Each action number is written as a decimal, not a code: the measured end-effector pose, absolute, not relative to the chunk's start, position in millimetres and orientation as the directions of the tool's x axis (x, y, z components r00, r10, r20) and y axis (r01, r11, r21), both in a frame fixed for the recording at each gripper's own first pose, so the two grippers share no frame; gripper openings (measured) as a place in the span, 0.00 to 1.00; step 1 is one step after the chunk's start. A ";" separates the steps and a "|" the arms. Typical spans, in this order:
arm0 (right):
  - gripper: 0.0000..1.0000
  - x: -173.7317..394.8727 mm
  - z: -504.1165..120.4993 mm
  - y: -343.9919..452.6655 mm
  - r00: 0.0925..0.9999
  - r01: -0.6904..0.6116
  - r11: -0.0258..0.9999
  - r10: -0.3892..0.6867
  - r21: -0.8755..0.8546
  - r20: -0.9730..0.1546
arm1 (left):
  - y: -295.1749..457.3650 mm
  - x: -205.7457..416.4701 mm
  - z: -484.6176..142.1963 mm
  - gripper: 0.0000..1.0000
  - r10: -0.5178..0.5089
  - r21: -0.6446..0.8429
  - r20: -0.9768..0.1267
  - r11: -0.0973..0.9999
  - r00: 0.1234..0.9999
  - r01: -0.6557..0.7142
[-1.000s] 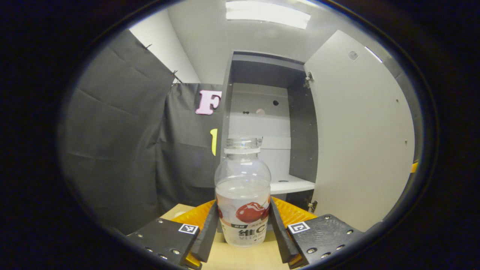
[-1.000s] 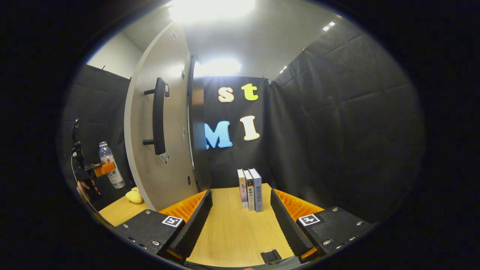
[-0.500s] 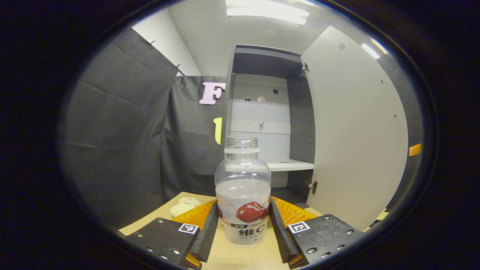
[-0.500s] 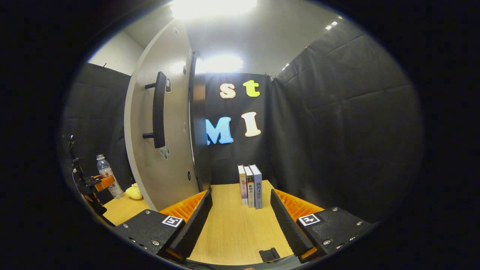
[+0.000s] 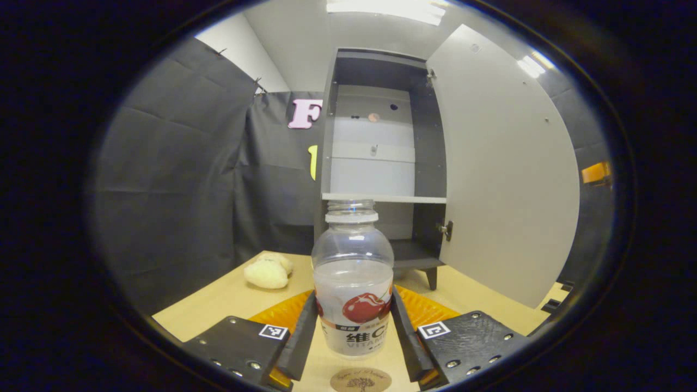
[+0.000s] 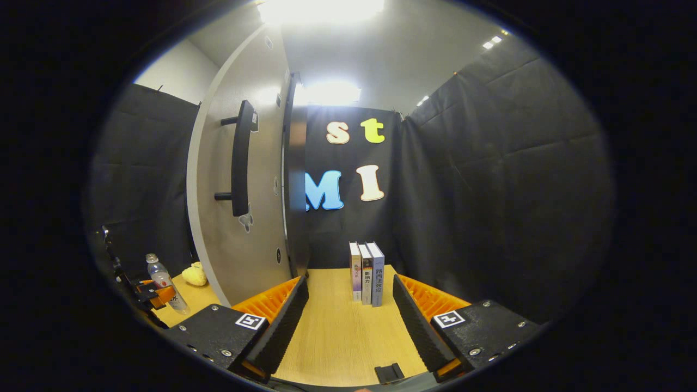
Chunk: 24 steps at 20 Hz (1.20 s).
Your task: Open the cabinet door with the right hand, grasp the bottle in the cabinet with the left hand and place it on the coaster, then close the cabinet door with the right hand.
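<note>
In the left gripper view my left gripper (image 5: 353,332) is shut on a clear bottle (image 5: 353,283) with a cherry label, held upright just above the wooden table. A round brown coaster (image 5: 360,380) lies right below and in front of it. Behind stands the grey cabinet (image 5: 375,158), its door (image 5: 501,174) swung wide to the right. In the right gripper view my right gripper (image 6: 349,321) is open over the table with nothing between its fingers. The door's black handle (image 6: 239,158) is up to its left. The bottle (image 6: 163,283) in the left gripper (image 6: 155,291) shows low at far left.
A pale yellow soft toy (image 5: 267,271) lies on the table left of the cabinet. Three books (image 6: 366,272) stand upright ahead of my right gripper. A small black clip (image 6: 389,373) sits at the table's near edge. Black cloth walls close in both sides.
My left gripper has come down and back from the cabinet with the bottle, so the shelf rose in view and the coaster came into view. The right gripper has barely shifted.
</note>
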State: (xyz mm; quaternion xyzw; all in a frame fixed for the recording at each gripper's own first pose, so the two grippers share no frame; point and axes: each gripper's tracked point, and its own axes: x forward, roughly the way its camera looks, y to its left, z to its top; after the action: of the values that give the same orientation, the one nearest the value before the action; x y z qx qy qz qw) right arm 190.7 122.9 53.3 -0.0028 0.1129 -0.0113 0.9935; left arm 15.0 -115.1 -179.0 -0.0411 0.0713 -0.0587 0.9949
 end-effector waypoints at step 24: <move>0.96 204.2 51.0 139.5 0.969 -0.045 0.999 0.039 -0.021 -0.246 | -129.9 -24.9 -273.8 0.76 -0.043 -0.038 -0.276 0.999 0.960 0.034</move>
State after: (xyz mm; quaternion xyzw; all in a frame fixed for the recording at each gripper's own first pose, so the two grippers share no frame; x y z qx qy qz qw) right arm 204.2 139.5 51.0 -0.0131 0.1236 0.0213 0.9920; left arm -24.9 -129.9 -273.8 -0.0162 0.1397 -0.0196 0.9899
